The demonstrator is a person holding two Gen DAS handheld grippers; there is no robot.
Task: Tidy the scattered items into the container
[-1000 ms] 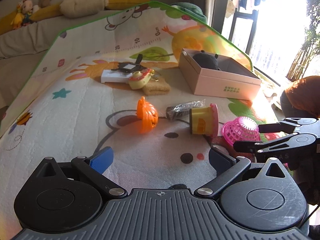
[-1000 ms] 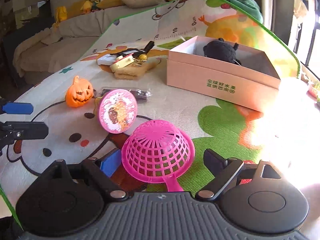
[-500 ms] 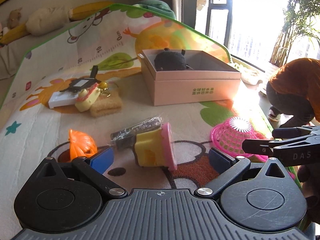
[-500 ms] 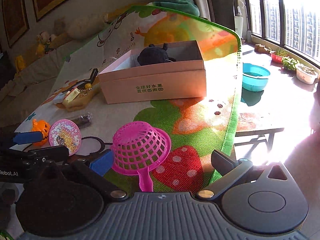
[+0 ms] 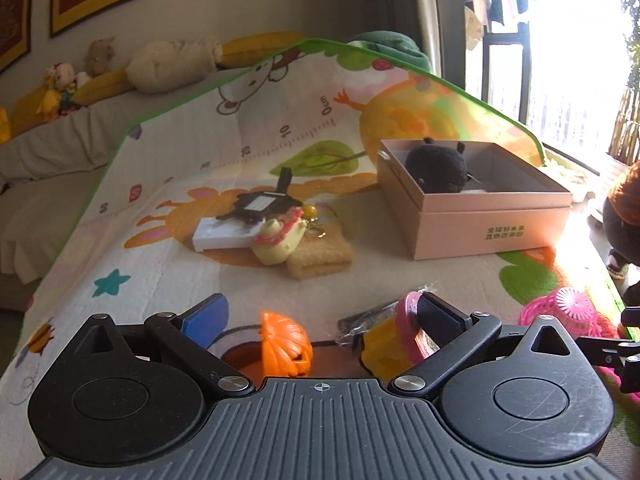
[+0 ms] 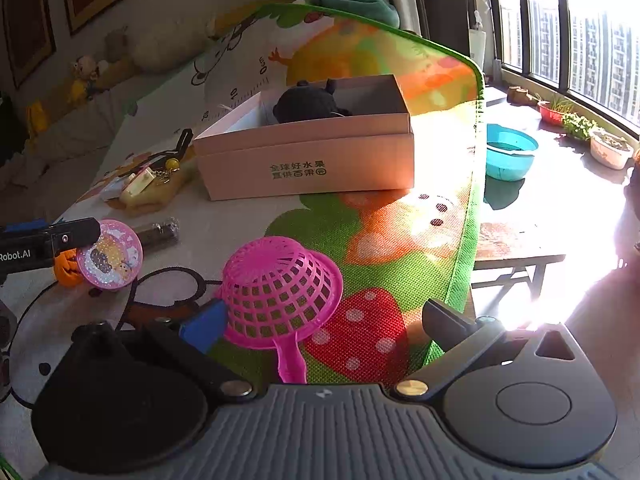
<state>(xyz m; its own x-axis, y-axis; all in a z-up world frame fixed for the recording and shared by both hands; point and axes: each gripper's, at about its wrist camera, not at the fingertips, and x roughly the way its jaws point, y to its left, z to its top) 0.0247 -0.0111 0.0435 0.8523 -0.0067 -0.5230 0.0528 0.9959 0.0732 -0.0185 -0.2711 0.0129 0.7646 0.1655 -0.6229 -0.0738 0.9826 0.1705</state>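
Observation:
A pink cardboard box (image 5: 492,224) (image 6: 308,160) stands open on the play mat with a black plush toy (image 5: 438,170) inside. My left gripper (image 5: 320,318) is open, low over the mat, with an orange pumpkin toy (image 5: 286,344) and a yellow cup with a pink lid (image 5: 394,344) between its fingers. My right gripper (image 6: 324,320) is open around an upturned pink plastic strainer (image 6: 280,288), whose handle points toward me. A dark wrapped packet (image 6: 158,232) lies behind the cup.
A pile lies mid-mat: white box (image 5: 224,236), black tag, yellow toy (image 5: 278,240), tan knit pouch (image 5: 320,258). The mat's green edge (image 6: 468,240) runs right of the strainer, with a low table and blue bowl (image 6: 508,156) beyond. A sofa with plush toys is behind.
My left gripper has dropped and closed in on the pumpkin and the yellow cup. My right gripper has moved in closer around the pink strainer. Nothing has been taken hold of.

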